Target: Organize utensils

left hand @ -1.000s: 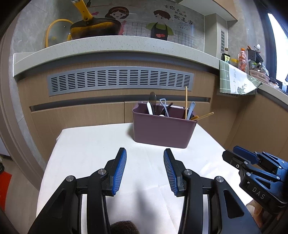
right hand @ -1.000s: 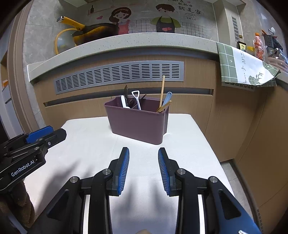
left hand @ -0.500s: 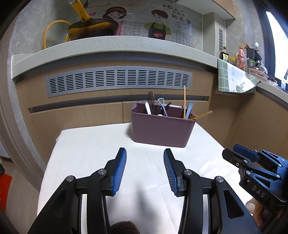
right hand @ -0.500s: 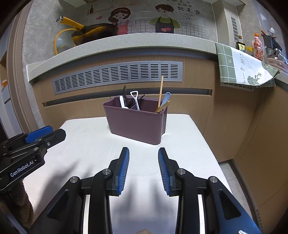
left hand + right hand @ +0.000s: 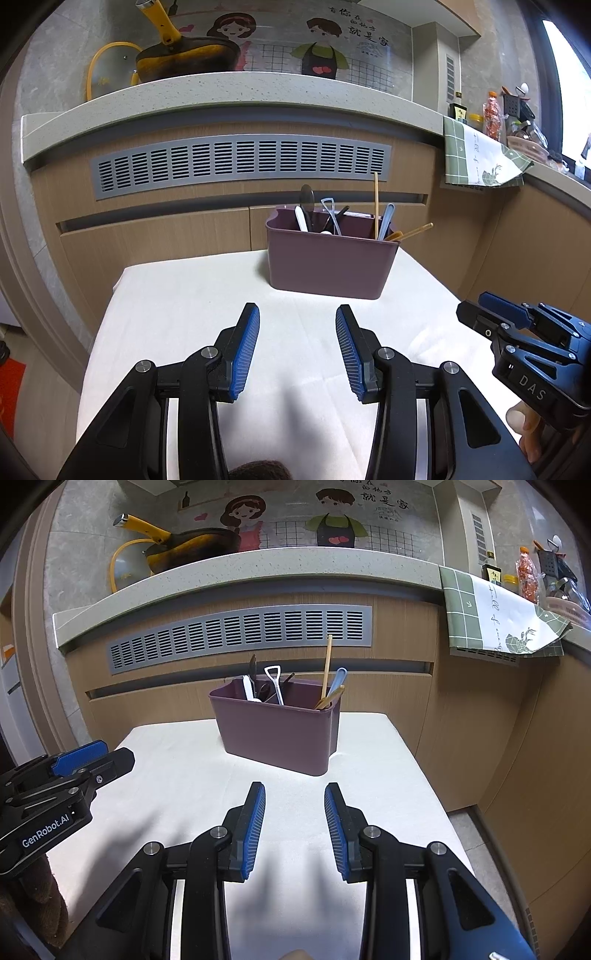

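Observation:
A purple utensil holder [image 5: 328,260] stands at the far side of the white-covered table [image 5: 177,295]; it also shows in the right wrist view [image 5: 277,731]. Spoons, a small white shovel-shaped spoon [image 5: 275,686], a blue spoon [image 5: 335,685] and wooden chopsticks [image 5: 376,203] stand inside it. My left gripper [image 5: 297,350] is open and empty, low over the table's near half. My right gripper [image 5: 294,825] is open and empty, also short of the holder. Each gripper shows in the other's view: the right one [image 5: 498,321] and the left one [image 5: 85,760].
Wooden cabinets with a grey vent grille [image 5: 240,164] stand behind the table. A counter ledge above carries a yellow-handled pan [image 5: 184,59]. A green checked cloth [image 5: 495,620] hangs off the counter at right. The floor drops off past the table's right edge [image 5: 436,790].
Both views have shifted only slightly; the holder sits a touch lower and to the left in view. Both grippers stay open and empty.

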`<state>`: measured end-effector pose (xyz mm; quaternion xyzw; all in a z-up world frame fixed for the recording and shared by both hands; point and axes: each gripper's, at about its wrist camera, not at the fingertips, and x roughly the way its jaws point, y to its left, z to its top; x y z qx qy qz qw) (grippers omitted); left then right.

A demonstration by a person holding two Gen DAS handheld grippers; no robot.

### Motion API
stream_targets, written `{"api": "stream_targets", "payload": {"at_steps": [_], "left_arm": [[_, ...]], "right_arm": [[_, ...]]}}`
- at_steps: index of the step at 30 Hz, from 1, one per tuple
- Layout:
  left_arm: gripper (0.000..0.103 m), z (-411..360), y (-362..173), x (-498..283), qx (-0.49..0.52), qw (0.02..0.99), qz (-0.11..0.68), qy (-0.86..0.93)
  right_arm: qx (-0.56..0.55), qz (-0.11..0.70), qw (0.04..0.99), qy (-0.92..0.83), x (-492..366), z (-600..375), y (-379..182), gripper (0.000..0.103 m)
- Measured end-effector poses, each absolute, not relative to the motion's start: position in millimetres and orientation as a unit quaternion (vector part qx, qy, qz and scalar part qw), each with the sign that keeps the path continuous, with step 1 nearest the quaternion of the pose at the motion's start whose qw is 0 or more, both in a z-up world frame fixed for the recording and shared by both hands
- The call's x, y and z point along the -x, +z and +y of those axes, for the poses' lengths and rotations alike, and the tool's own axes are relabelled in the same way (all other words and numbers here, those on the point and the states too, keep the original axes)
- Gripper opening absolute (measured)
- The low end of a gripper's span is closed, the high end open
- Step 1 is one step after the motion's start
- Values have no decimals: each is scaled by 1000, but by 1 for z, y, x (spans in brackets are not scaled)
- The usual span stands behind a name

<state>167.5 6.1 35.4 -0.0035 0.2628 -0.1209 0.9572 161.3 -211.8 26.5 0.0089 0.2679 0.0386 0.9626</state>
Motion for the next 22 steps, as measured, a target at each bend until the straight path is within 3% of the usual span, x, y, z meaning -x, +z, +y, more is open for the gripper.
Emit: {"api": "stream_targets", "payload": {"at_steps": [22], "left_arm": [[44,14,25,-170,21,951,282,-122]], "right_arm": [[-5,269,963,33,-160,-209,25,31]]}}
